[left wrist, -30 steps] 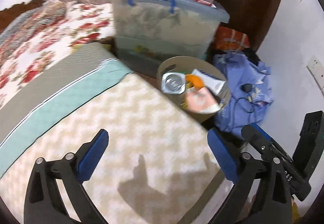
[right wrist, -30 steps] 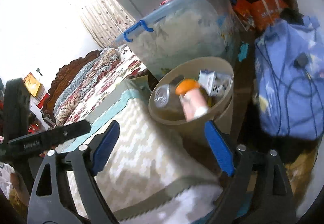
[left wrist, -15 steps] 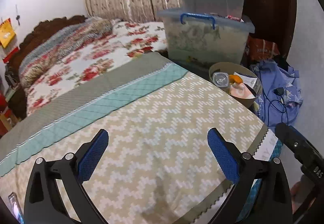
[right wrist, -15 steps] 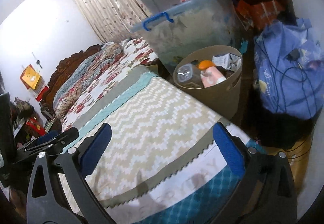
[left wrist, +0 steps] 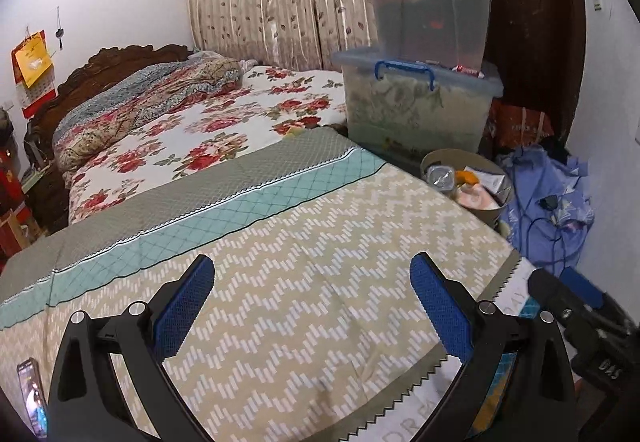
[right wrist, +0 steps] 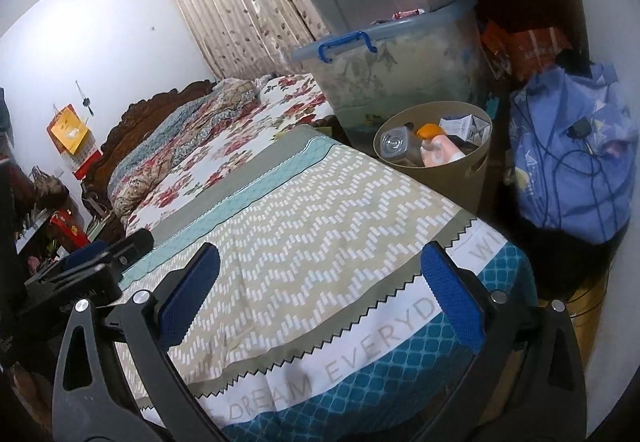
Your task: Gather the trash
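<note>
The bed (left wrist: 200,130), in a red-flowered sheet, runs away ahead and to the left of both claws, a folded patterned quilt (left wrist: 152,98) heaped at its far end by the carved dark headboard (left wrist: 116,62). Right under the claws lies a zigzag-patterned beige cloth (left wrist: 320,274) with a teal band along its far edge; what it covers cannot be told.

Ahead and to the right of the claws stand stacked clear plastic storage bins — three can be counted in the left wrist view. The lowest (left wrist: 416,110) has a pale lid with a blue handle and is packed with pale fabric. The one above it (left wrist: 432,6) has a teal lid and holds dark contents too dim to name; only the base of the topmost shows.

To the right of the stack slumps one blue cloth bundle (right wrist: 576,154) with a dark cable trailing over it.

The one beige round trash bin (right wrist: 472,178) stands on the far side of the cloth, ahead and right of both claws and well apart from them. In it lie a clear plastic bottle (right wrist: 396,142), a pink bottle with an orange cap (right wrist: 436,152) and a white carton (right wrist: 468,126).

The left claw (left wrist: 312,306) is spread wide with nothing between its blue pads. The right claw (right wrist: 320,294) has just been opening and now stands wide too, holding nothing.

One phone (left wrist: 32,402) with a lit screen lies at the low left, beside the left claw.
</note>
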Demonstrator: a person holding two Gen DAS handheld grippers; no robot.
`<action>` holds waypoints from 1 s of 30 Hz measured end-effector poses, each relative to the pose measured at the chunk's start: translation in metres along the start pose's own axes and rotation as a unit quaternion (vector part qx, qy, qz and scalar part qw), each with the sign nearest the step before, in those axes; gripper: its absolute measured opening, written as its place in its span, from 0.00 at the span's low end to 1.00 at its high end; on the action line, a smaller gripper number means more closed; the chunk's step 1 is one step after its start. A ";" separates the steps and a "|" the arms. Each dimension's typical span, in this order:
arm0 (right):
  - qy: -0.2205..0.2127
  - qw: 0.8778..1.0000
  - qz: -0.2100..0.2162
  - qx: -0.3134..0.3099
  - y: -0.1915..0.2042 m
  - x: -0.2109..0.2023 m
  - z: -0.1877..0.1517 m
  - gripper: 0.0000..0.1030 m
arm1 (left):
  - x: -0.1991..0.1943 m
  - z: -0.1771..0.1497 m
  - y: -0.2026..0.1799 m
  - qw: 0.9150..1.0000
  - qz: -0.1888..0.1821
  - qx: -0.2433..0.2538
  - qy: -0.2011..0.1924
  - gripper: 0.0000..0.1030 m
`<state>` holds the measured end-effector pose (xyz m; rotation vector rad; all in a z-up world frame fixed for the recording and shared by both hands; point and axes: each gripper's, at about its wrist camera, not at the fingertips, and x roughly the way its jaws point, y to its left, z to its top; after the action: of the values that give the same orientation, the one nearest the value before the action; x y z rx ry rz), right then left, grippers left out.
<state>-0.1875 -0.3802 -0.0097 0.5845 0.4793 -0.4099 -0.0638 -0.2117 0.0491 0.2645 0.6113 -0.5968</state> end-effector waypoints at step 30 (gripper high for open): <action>0.017 0.999 -0.001 0.028 0.006 -0.012 -0.012 0.97 | -0.022 -0.010 0.020 0.999 0.046 -0.017 -0.008 0.92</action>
<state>-0.1982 -0.3661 -0.0093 0.6451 0.5025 -0.4166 -0.0712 -0.1823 0.0556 0.2551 0.5895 -0.4991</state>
